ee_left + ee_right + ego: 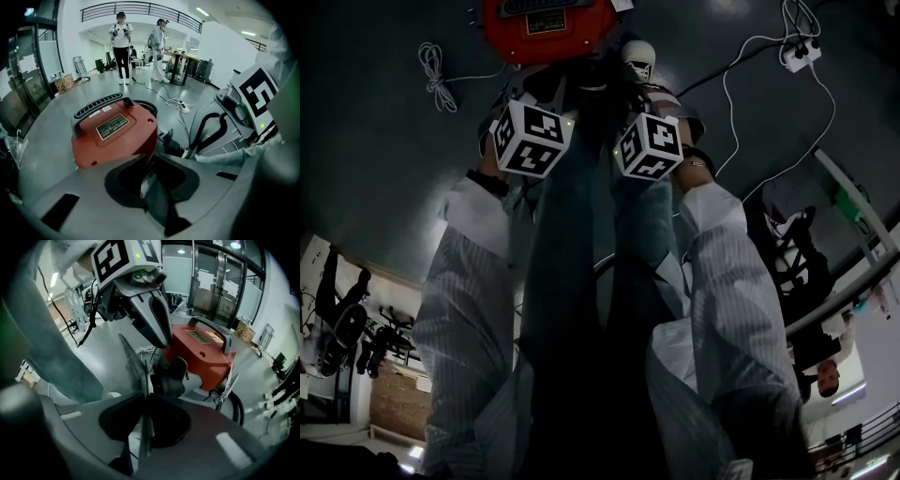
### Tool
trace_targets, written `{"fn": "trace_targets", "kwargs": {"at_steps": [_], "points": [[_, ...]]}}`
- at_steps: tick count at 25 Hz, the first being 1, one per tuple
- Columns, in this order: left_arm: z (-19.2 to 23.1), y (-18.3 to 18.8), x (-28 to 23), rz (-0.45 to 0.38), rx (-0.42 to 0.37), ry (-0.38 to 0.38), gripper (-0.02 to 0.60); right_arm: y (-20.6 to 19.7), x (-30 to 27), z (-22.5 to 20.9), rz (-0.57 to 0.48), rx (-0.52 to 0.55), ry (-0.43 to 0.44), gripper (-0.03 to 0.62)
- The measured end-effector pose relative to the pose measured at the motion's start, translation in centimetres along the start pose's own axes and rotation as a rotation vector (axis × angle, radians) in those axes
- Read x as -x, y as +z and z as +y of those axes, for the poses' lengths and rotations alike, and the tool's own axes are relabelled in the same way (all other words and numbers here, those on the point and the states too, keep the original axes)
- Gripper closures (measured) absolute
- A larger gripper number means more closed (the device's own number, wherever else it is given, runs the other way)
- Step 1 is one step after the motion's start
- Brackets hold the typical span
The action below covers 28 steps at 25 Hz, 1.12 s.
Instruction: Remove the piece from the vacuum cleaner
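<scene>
The red vacuum cleaner (546,26) (115,133) (201,350) stands on the grey floor just ahead of both grippers. A black piece (171,377) (169,142) sticks out of its side, and a black hose (237,407) curves away from it. My left gripper (149,161) points down at the cleaner's near edge, its jaws drawn together with nothing seen between them. My right gripper (140,367) hangs right beside the black piece, its fingers meeting in a thin line. Whether it touches the piece I cannot tell. In the head view both marker cubes (530,138) (649,146) sit side by side below the cleaner.
A white power strip (797,58) (183,107) and its cable lie on the floor to the right, a coiled cord (437,80) to the left. A white shoe (639,58) stands by the cleaner. Two people (122,47) stand far back in the hall.
</scene>
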<state>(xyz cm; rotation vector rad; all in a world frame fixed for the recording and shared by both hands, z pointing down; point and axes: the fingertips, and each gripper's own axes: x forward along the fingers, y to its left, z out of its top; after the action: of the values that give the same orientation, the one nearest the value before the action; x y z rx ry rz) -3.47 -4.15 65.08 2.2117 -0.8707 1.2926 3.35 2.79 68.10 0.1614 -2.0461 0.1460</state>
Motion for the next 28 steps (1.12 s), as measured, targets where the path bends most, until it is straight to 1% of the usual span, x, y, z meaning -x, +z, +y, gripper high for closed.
{"fn": "trace_targets", "kwargs": {"at_steps": [5, 7, 10, 13, 17, 23, 25, 28], "points": [[0.0, 0.1, 0.0, 0.002, 0.006, -0.008, 0.523, 0.0, 0.3, 0.9, 0.001, 0.01, 0.062, 0.56], [0.1, 0.0, 0.0, 0.0, 0.022, -0.007, 0.523, 0.1, 0.3, 1.1, 0.004, 0.019, 0.076, 0.559], [0.1, 0.0, -0.2, -0.004, 0.061, -0.005, 0.523, 0.0, 0.3, 1.6, 0.015, 0.052, 0.109, 0.559], [0.1, -0.2, -0.3, 0.003, 0.058, -0.005, 0.525, -0.3, 0.4, 2.4, 0.024, 0.093, 0.145, 0.559], [-0.1, -0.4, -0.5, 0.011, 0.041, 0.001, 0.525, -0.5, 0.5, 3.0, 0.02, 0.083, 0.156, 0.557], [-0.3, -0.7, -0.7, 0.02, 0.068, -0.006, 0.525, -0.1, 0.5, 3.6, 0.005, 0.053, 0.166, 0.557], [-0.3, -0.7, -0.8, 0.026, 0.083, -0.011, 0.525, -0.2, 0.4, 3.7, 0.01, 0.06, 0.18, 0.556], [-0.4, -0.7, -1.1, 0.036, 0.069, -0.01, 0.525, -0.4, 0.3, 3.6, 0.014, 0.079, 0.191, 0.556]]}}
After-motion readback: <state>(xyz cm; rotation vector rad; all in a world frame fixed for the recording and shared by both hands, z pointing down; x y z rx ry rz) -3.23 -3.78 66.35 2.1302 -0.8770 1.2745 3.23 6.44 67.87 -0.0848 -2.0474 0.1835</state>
